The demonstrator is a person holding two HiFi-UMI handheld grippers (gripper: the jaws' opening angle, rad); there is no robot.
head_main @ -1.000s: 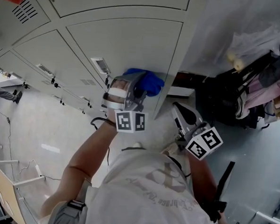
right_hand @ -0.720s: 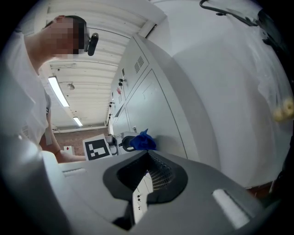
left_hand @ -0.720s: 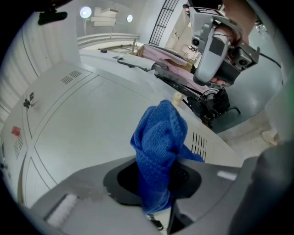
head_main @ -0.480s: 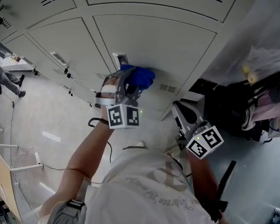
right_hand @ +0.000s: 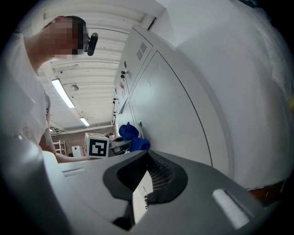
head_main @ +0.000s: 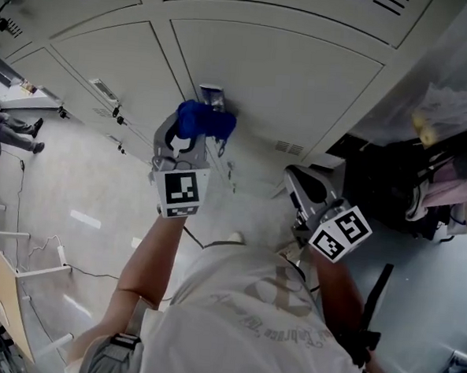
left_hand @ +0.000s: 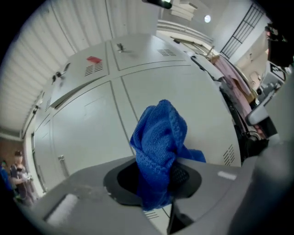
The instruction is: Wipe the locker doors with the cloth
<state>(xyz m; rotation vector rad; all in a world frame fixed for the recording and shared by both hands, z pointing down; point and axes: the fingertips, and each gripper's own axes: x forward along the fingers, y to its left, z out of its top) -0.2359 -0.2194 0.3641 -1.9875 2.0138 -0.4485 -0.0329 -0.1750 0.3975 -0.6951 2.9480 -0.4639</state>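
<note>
A crumpled blue cloth (head_main: 202,118) is pressed against a pale grey locker door (head_main: 280,74), close to its small metal handle plate (head_main: 211,96). My left gripper (head_main: 191,128) is shut on the cloth. In the left gripper view the cloth (left_hand: 158,142) sticks up from between the jaws of the left gripper (left_hand: 155,178), with the door seam behind it. My right gripper (head_main: 300,186) hangs lower and to the right, off the door, jaws together with nothing held. The right gripper view shows the right gripper (right_hand: 144,181), with the cloth (right_hand: 130,137) farther along the door.
Neighbouring locker doors (head_main: 99,55) with vents and latches run to the left. Dark bags and hanging clothes (head_main: 447,171) crowd the right side. A person's legs (head_main: 8,132) show at the far left. A pale wooden frame (head_main: 5,302) and a floor cable (head_main: 63,270) lie at lower left.
My left gripper has carried the cloth leftward across the door, from its right edge over to the handle plate. The right gripper has stayed in place.
</note>
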